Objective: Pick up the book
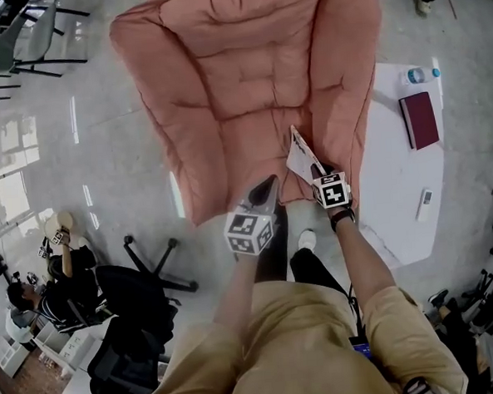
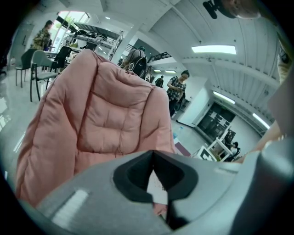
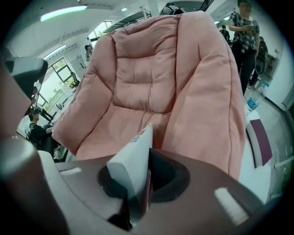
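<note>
Carefully raise the book (image 1: 302,154), clamped by its edge in the right gripper (image 1: 318,173), clear of the armchair (image 1: 247,75), keeping the closed, empty left gripper (image 1: 267,185) aside.

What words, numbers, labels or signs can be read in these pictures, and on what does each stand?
None can be read.
Print on the white book: too blurred.
Marker cubes: square patterns only, no letters.
Maroon book: no legible title.
Water bottle label: too small.
</note>
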`<state>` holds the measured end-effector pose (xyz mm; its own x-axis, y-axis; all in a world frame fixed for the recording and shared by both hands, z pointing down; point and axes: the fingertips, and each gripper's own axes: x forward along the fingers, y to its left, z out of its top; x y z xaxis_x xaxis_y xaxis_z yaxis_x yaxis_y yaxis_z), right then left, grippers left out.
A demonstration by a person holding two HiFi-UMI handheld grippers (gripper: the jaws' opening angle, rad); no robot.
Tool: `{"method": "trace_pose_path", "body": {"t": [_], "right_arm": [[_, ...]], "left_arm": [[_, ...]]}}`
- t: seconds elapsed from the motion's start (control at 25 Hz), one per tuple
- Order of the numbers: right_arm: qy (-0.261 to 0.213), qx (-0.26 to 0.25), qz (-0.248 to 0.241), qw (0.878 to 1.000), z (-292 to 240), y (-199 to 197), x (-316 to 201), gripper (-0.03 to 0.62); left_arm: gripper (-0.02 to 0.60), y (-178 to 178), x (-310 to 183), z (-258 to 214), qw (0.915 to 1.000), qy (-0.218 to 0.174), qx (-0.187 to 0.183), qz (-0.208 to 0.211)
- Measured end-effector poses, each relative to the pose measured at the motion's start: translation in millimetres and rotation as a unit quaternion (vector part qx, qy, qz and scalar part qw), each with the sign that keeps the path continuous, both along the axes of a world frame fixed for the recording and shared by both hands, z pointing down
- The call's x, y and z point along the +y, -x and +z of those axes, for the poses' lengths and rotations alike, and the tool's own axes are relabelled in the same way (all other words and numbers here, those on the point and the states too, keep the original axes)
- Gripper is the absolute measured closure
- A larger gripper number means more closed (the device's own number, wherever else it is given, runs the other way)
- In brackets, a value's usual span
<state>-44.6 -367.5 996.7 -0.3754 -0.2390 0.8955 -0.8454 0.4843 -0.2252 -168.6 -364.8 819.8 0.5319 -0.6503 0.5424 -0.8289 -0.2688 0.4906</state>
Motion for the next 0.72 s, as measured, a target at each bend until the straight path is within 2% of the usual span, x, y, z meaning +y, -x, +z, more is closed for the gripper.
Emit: {"method": "trace_pose_path", "body": {"t": [0.36, 0.52, 0.72], "right_arm": [[-0.022, -0.034, 0.039, 0.998, -74, -14, 56, 0.545], [-0.065, -0.053, 0.063, 0.994, -127, -21, 74, 0.545], [-0.121, -0.096, 0.105, 0.982, -205, -43, 93, 0.546]], "left_arm": [[0.580, -17, 30, -61, 0.9993, -0.037, -0.002, -0.005], [0.580, -31, 53, -91, 0.9984, -0.057, 0.000, -0.002], [0.580, -50, 85, -133, 0.9962, -0.087, 0.002, -0.002]]}}
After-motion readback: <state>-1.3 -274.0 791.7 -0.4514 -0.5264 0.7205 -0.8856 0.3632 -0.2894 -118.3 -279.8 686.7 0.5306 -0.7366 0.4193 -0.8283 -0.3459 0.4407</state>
